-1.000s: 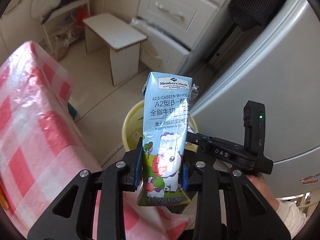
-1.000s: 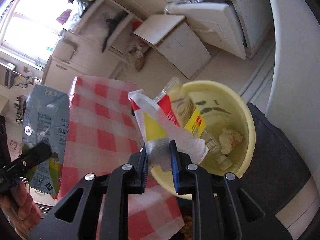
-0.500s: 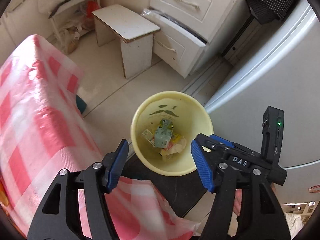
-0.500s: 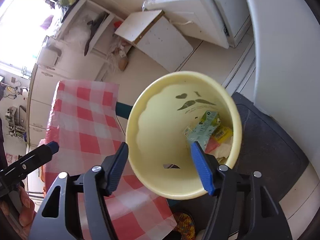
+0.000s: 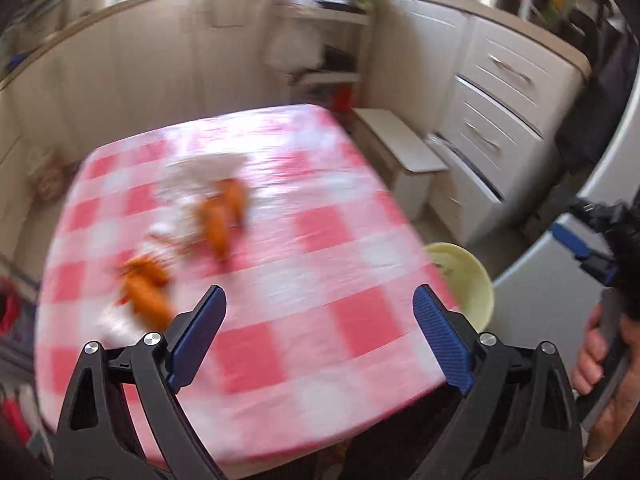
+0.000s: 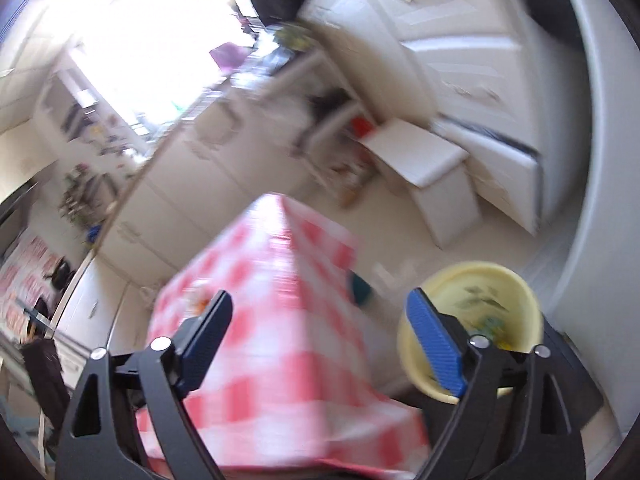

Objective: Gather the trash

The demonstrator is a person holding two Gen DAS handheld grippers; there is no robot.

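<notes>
My left gripper [image 5: 318, 334] hangs over the near edge of the table with the red-and-white checked cloth [image 5: 280, 248]; its jaws are opening wide with nothing between them. Blurred orange peel pieces [image 5: 222, 212] and another orange scrap [image 5: 146, 292] lie on the cloth beside white paper scraps [image 5: 208, 168]. The yellow bin [image 5: 466, 276] stands on the floor at the table's right corner. My right gripper [image 6: 320, 328] is above the table's corner, jaws opening and empty, with the yellow bin [image 6: 472, 292] and the trash in it behind its right finger.
White drawers [image 5: 496, 120] and a low white stool [image 5: 396, 144] stand beyond the table. A grey fridge side [image 5: 560, 280] rises at the right, where a hand [image 5: 596, 356] holds the other gripper [image 5: 588, 248]. A dark mat [image 6: 576, 376] lies under the bin.
Both grippers let go of the milk carton and the wrapper into the bin, opened wide, then rose and swung from the bin toward the table; the left view now looks across the tabletop.
</notes>
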